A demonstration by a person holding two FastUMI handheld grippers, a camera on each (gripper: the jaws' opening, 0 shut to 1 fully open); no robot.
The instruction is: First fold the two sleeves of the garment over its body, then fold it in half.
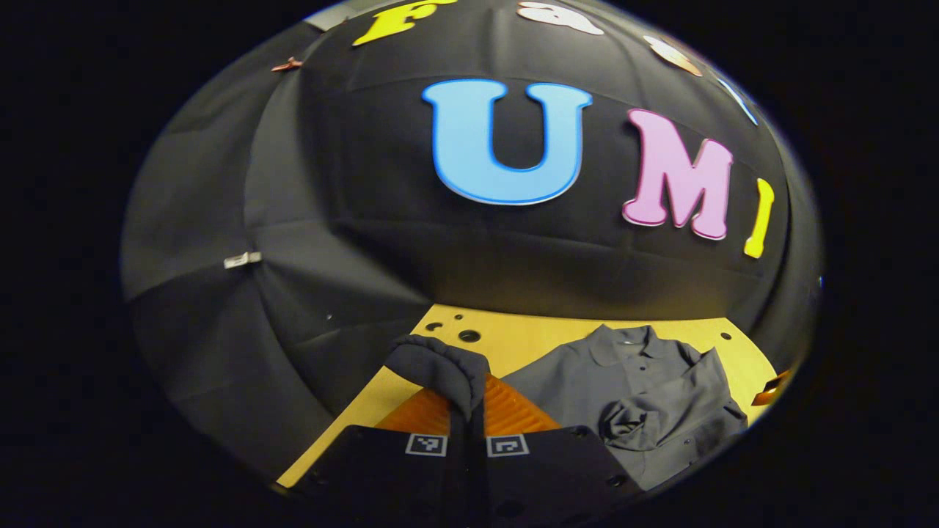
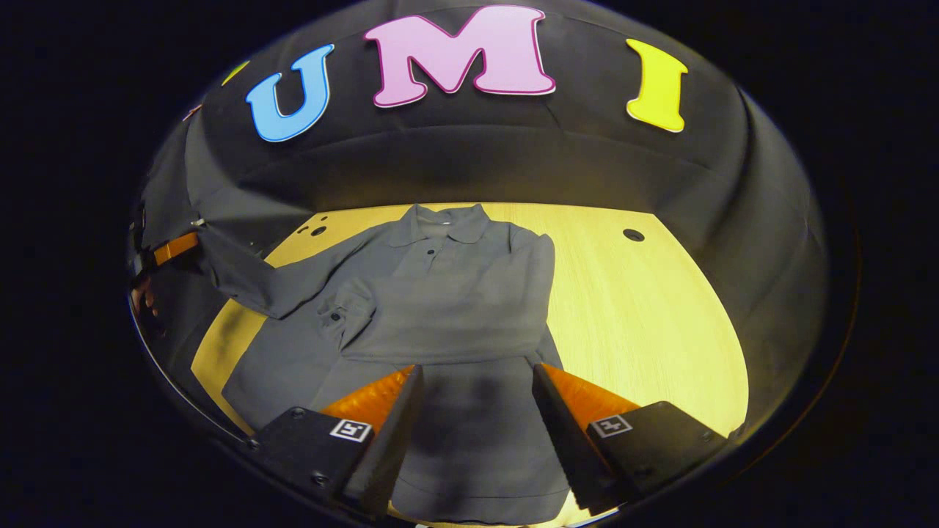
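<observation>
1. A pale wooden table [image 2: 645, 308] stood before black cloth.
2. A grey collared long-sleeved shirt [image 2: 447, 293] lay flat on it.
3. The left gripper [image 1: 467, 411] pinched its lifted sleeve cuff [image 1: 440, 367].
4. The right gripper [image 2: 477, 411] hung spread above the hem.

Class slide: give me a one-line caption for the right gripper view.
Open right gripper hovers over a grey shirt on the wooden table, one sleeve lifted aside.
</observation>
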